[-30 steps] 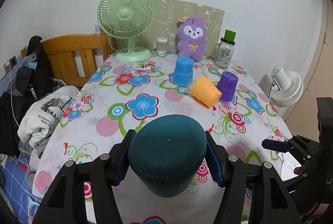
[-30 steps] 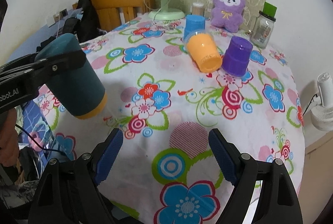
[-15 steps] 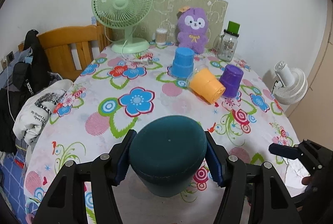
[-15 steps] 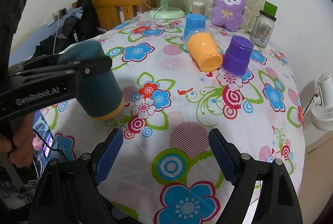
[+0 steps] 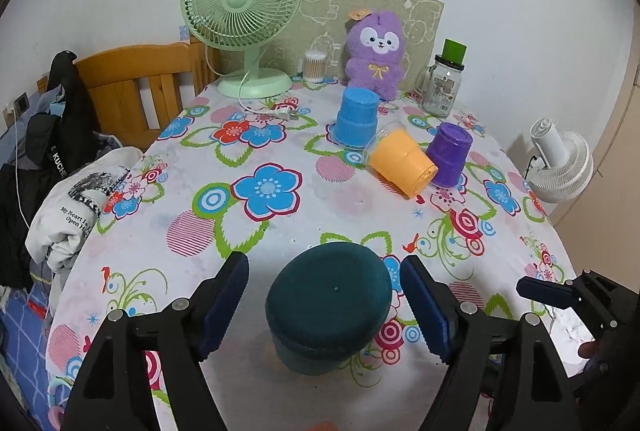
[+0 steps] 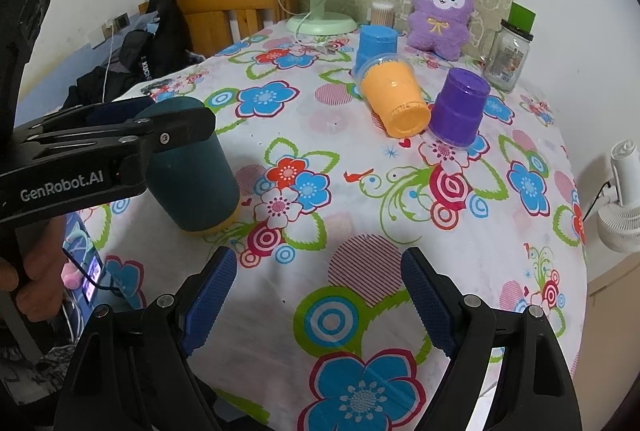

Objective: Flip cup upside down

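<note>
The dark teal cup (image 5: 329, 305) stands upside down on the floral tablecloth (image 5: 280, 231), base up, with its yellow rim (image 6: 224, 225) on the cloth near the table's front-left edge. Half a second ago the left gripper (image 5: 322, 305) clamped this cup between its blue pads; now the pads are spread, with a visible gap on each side of the cup. In the right wrist view the cup was tilted and held off the cloth one second ago; it now sits nearly upright on it, with the left gripper's black finger (image 6: 120, 147) alongside its upper wall.

The right gripper (image 6: 316, 295) is spread wide over bare cloth and holds nothing, unchanged from the earlier frames. Its position is well apart from the cup, to the cup's right.

Farther back, unchanged:
- a blue cup (image 5: 357, 117), inverted;
- an orange cup (image 5: 402, 161), lying on its side, touching the blue cup and just beside the purple cup;
- a purple cup (image 5: 450, 154), inverted;
- a green desk fan (image 5: 241, 11), a purple plush toy (image 5: 376, 55) and a glass jar (image 5: 442, 87) along the rear edge.
</note>
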Motion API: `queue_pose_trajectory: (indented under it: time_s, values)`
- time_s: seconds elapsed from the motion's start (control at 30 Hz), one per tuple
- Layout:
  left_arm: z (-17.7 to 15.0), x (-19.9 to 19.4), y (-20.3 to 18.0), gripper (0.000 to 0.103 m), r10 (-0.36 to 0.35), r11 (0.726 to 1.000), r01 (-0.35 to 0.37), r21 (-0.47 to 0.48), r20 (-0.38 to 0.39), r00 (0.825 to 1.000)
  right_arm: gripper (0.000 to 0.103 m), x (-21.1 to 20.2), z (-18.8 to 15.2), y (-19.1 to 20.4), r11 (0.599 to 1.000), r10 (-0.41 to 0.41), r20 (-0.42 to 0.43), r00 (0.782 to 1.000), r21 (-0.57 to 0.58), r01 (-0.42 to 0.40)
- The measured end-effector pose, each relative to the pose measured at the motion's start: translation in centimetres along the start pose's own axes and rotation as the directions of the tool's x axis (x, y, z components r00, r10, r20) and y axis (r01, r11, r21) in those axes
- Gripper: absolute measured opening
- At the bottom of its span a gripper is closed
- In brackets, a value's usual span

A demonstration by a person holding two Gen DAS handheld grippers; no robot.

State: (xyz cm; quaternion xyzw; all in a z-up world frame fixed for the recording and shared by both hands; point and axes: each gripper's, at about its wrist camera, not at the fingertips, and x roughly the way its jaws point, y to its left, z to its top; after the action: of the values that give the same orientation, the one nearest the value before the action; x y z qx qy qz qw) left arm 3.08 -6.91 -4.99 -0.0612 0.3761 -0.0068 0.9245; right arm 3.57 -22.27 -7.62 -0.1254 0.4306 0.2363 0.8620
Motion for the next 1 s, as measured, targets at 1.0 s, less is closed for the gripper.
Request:
queue_pose_trajectory:
  time_s: [1.0]
  values:
    - [0.6,-7.8,2.2,0.103,0.042,0.999,-0.037,-0.034,0.187,0.981,0.098,-6.0,2.3,2.3,0.979,-0.201,0.203,0.958,0.023,0.201]
